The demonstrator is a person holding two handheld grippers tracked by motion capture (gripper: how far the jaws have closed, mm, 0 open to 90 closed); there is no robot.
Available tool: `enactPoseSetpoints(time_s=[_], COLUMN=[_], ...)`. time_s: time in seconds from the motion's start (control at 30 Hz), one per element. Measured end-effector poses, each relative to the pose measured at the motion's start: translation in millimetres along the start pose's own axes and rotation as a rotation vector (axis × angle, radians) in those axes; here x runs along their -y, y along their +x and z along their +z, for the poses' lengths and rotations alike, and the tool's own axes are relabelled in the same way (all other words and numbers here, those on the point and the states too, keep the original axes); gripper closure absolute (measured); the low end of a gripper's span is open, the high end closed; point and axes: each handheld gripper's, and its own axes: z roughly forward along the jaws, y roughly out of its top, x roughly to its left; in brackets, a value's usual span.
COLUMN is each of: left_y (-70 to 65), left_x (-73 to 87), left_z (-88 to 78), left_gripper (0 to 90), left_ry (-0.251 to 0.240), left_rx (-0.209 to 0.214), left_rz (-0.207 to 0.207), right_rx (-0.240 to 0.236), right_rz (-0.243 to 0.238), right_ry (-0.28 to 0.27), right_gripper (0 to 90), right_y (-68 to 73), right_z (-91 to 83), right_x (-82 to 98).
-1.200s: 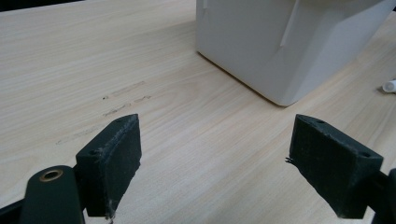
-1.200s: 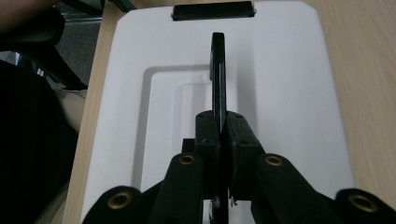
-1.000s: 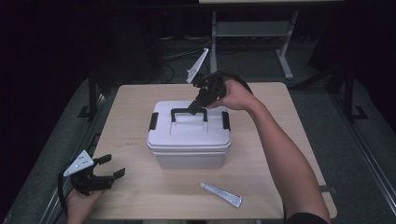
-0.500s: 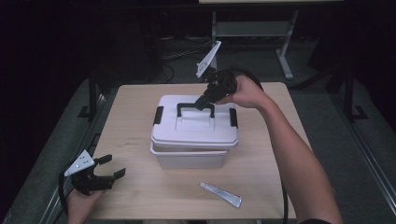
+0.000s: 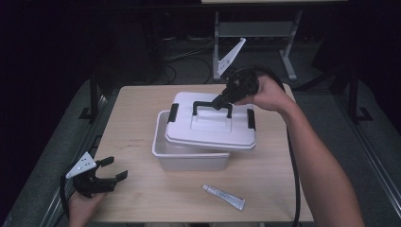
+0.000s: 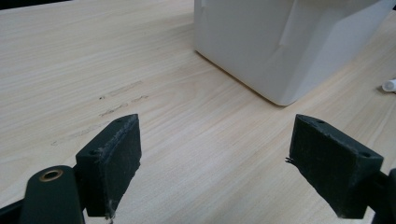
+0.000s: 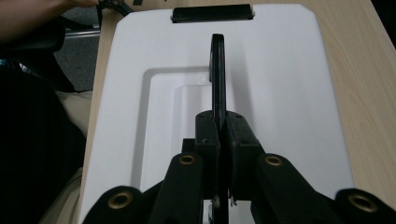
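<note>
The right gripper's [image 5: 220, 102] fingers [image 7: 236, 135] pinch the lid's black handle [image 7: 218, 74] between them (left gripper's [image 5: 111, 169] spread, empty).

You are looking at nothing legible here: the white box lid [image 5: 211, 127] is showing no label, brand or number, and the small tube [image 5: 224, 196] lying just in front of the box is carrying print too small to read.

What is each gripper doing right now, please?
Left gripper: open, holding nothing, low over the table.
Right gripper: shut on the lid's handle, lid raised off the box.
</note>
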Motion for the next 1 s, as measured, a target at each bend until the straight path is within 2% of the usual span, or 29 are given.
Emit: enactPoseSetpoints(time_s=[0.43,1.0], left_y=[-1.7,-1.0], left_x=[-0.3,-0.5], left_z=[2.7,2.9], left_gripper=[16.0,16.0], left_ry=[0.005,0.006], left_rx=[0.004,0.002], left_rz=[-0.003,-0.003], right_rx=[0.032,0.062], right_rz=[0.037,0.087], right_ry=[-0.012,-0.016], right_gripper=[84.5,84.5], right_y=[6.6,12.7], right_z=[-22.9,-43.0], right_x=[23.0,52.9])
